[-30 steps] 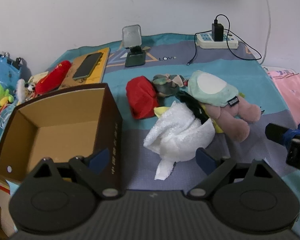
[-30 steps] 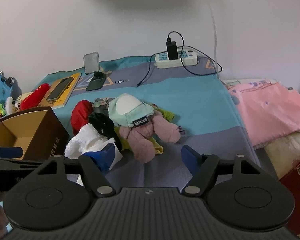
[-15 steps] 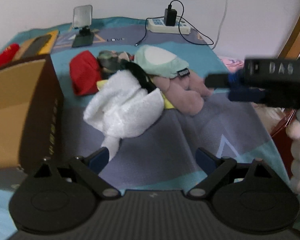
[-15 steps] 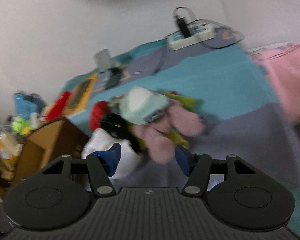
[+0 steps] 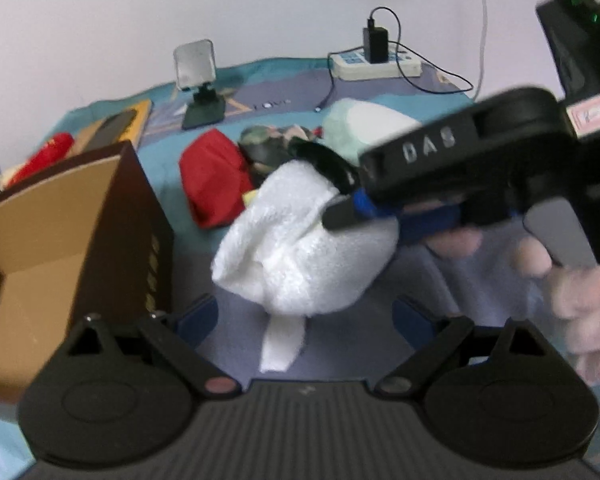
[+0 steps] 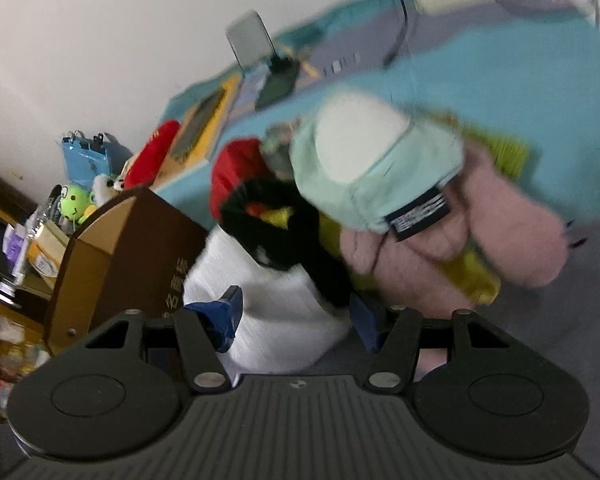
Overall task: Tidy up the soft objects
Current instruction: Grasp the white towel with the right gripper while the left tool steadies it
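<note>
Your right tool [image 6: 296, 314] is spread wide around the fluffy white plush penguin [image 6: 276, 304], its blue pads flanking the body without clamping it. Your left tool [image 5: 306, 316] hangs released just short of the same toy, grasping nothing. The penguin lies on the teal-and-grey bedspread [image 5: 384, 280], touching the heap of the red fabric bundle [image 5: 212, 176] and pink plush [image 6: 512, 232]. The brown open cardboard box [image 5: 76, 216] stands just left, its rim close; bare cloth lies in front.

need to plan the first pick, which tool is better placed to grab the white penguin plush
Right. The right tool is open with its fingers already either side of the white penguin plush. The left tool is open too, but sits back from it.
</note>
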### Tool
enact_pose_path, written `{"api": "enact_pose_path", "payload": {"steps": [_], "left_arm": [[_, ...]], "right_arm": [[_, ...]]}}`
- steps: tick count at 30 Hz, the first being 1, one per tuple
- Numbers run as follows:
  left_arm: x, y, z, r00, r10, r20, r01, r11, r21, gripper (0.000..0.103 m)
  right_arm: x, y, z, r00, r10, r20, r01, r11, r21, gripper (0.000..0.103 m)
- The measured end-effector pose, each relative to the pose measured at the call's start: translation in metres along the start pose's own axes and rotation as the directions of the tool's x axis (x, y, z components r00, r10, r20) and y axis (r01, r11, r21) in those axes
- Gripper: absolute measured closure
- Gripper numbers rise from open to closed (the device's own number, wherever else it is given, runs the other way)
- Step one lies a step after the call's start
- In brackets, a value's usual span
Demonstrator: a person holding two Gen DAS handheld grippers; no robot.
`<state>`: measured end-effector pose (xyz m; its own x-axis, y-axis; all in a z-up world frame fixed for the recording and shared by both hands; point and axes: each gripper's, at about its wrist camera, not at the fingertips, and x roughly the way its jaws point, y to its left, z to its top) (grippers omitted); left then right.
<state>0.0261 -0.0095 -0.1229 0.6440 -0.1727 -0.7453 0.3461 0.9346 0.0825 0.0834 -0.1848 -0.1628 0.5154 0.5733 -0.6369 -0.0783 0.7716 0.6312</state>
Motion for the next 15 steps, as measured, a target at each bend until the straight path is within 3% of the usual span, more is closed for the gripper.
{"api": "enact_pose_path", "payload": {"steps": [3,4,5,7,9,15], "left_arm": [[0.012,0.003,-0.001,0.999,0.033,0.0,-0.033,0.999,0.028,0.011],[0.015,0.003,-0.001,0.999,0.032,0.001,-0.032,0.999,0.033,0.019],[0.016,0.004,0.0,1.0,0.025,0.0,-0.025,0.999,0.036,0.051],[0.023,0.007,0.001,0.999,-0.015,-0.042,0.016,1.0,0.025,0.082],[0.028,0.012,0.002,0.998,-0.042,-0.053,0.042,0.999,-0.008,0.078],[0.02,0.009,0.001,0.996,-0.086,-0.01,0.086,0.996,-0.01,0.103]], "right_arm": [[0.001,-0.016,-0.004,0.991,0.131,-0.013,-0.129,0.986,0.108,0.09],[-0.001,-0.019,-0.006,0.989,0.151,-0.006,-0.149,0.981,0.123,0.099],[-0.003,-0.02,-0.008,0.987,0.162,0.001,-0.161,0.98,0.117,0.102],[-0.014,-0.019,-0.015,0.982,0.187,0.02,-0.188,0.978,0.09,0.103],[-0.023,-0.018,-0.021,0.978,0.206,0.024,-0.207,0.975,0.083,0.103],[-0.039,-0.019,-0.028,0.966,0.255,0.045,-0.258,0.963,0.077,0.103]]}}
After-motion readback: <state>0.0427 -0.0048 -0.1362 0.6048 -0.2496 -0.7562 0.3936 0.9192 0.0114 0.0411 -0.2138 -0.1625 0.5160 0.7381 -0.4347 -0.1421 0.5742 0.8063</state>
